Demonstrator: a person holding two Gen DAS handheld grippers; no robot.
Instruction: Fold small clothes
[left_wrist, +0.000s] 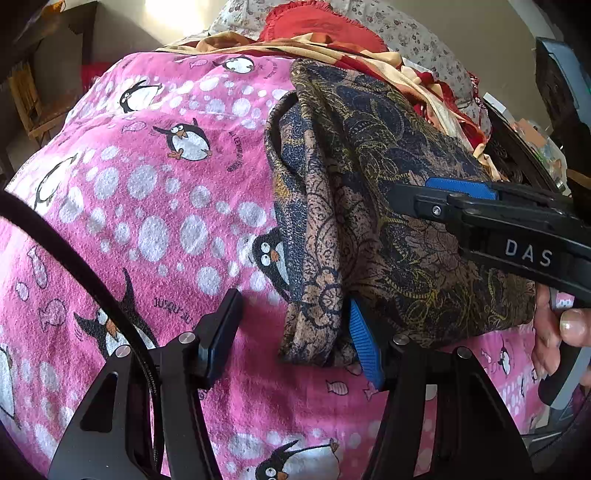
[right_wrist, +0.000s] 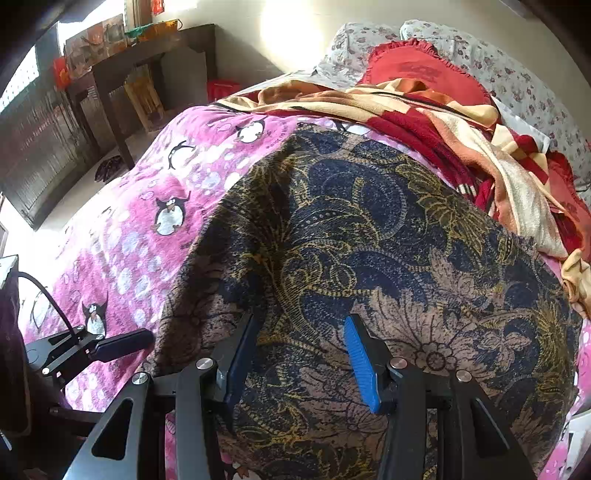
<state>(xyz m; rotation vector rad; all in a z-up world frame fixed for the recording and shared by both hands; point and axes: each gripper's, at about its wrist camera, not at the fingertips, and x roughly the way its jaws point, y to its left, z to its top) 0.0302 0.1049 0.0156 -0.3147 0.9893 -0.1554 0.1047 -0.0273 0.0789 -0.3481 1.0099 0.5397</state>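
Note:
A small garment (left_wrist: 388, 177) with a dark blue, brown and gold flower print lies folded on the pink penguin bedsheet (left_wrist: 155, 206). My left gripper (left_wrist: 293, 302) stands open at the garment's near left corner. That corner's rolled edge hangs between the fingers, against the blue-padded right finger (left_wrist: 364, 347), and the left finger is clear of it. In the right wrist view the garment (right_wrist: 369, 229) fills the middle. My right gripper (right_wrist: 301, 319) hovers open just above its flat surface with nothing pinched. The right gripper (left_wrist: 424, 195) also reaches in over the cloth in the left wrist view.
A red and cream blanket (right_wrist: 424, 122), a red cushion (right_wrist: 417, 70) and flowered pillows (right_wrist: 517, 77) are piled at the head of the bed. A dark wooden table (right_wrist: 140, 66) stands on the floor past the bed's left edge. A person's fingers (left_wrist: 565, 328) hold the right gripper.

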